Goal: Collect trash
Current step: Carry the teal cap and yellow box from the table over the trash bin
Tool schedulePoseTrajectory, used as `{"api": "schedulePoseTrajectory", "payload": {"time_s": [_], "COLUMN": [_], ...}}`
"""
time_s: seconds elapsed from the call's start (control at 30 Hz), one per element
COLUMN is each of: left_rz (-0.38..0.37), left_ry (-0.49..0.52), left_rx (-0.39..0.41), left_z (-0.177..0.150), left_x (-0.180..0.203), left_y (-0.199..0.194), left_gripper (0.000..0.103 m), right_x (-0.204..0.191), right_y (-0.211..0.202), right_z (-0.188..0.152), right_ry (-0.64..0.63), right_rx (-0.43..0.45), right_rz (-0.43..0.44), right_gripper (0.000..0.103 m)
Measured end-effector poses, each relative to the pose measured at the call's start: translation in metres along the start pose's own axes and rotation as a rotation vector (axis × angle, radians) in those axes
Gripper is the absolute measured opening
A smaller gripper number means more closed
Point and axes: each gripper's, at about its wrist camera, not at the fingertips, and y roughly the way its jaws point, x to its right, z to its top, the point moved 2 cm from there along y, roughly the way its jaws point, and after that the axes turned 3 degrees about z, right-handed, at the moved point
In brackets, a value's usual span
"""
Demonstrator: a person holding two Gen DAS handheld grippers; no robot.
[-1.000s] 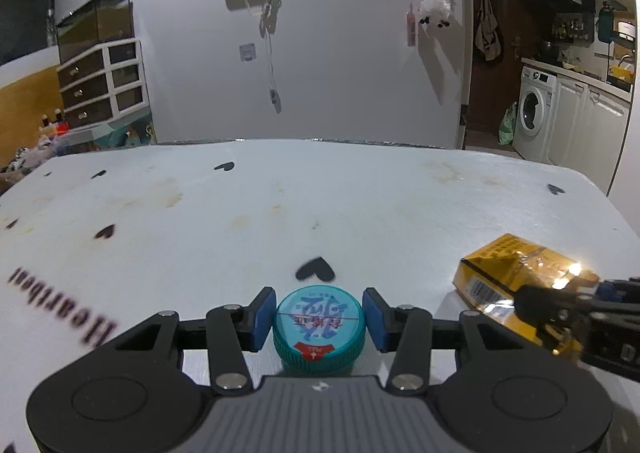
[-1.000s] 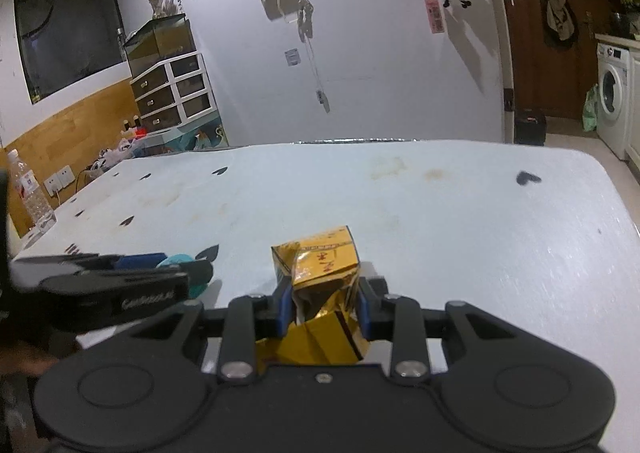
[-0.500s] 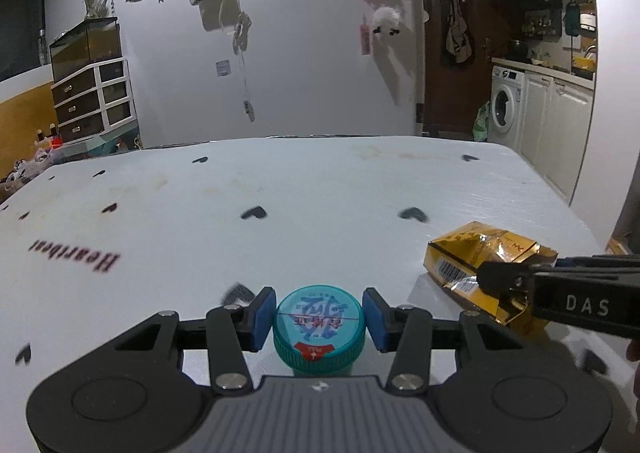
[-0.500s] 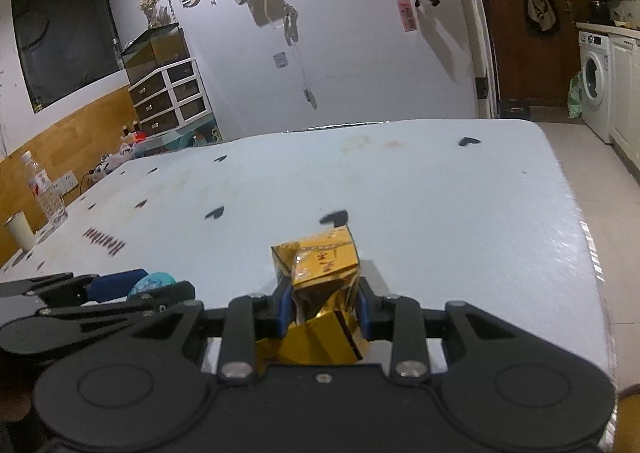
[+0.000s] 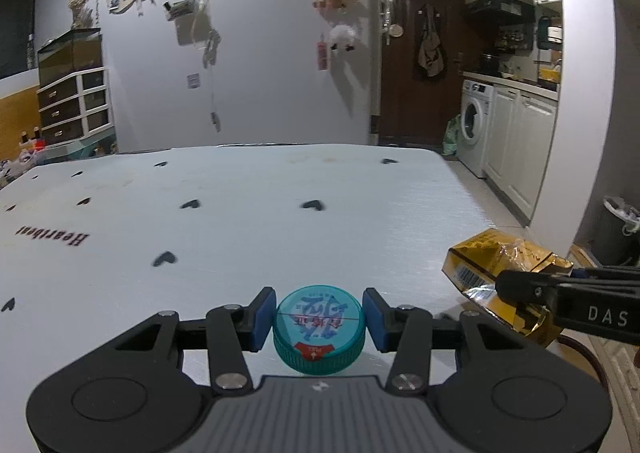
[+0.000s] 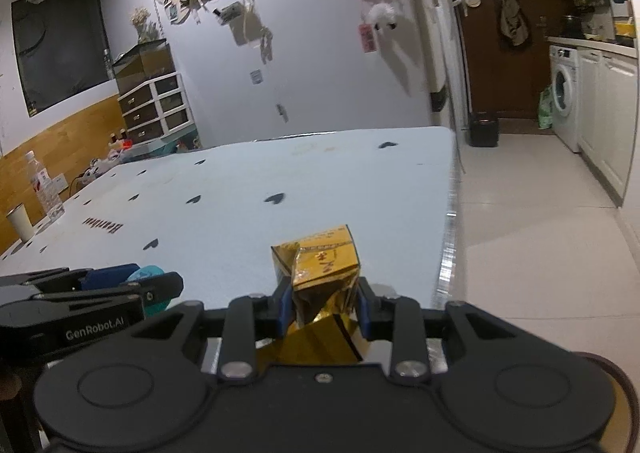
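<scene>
Left wrist view: left gripper (image 5: 319,317) clamps a teal cap (image 5: 319,329); right gripper (image 6: 323,303) pinches a crumpled gold pack (image 6: 320,277) near the table's (image 5: 240,213) right edge. Its crushed foil could slip free.

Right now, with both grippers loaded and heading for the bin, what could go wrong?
The left gripper pinches the teal bottle cap only at its round rim, so a tilt or jolt could let it slip. The right gripper squeezes a crushed yellow carton whose soft, crumpled body may deform and slide out. The trash bin stands on the floor past the table edge, so anything dropped on the way lands on the floor.
</scene>
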Motion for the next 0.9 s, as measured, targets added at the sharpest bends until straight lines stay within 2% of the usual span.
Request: {"api": "schedulePoseTrajectory", "payload": {"time_s": [0.5,0.9], "left_rz": [-0.137,-0.246], "left_ry": [0.058,0.152], "left_rx": [0.028,0.005], "left_z": [-0.012,-0.027], "left_x": [0.113,0.209], "left_y": [-0.032,-0.027], "left_gripper": [0.049,0.049], "right_x": [0.091,0.162], "right_y": [-0.092,-0.138], "right_z": [-0.033,-0.057], "right_ry": [0.073,0.134], "right_rx": [0.046,0.058], "right_rz": [-0.115,-0.218], "right_gripper": [0.033,0.033]}}
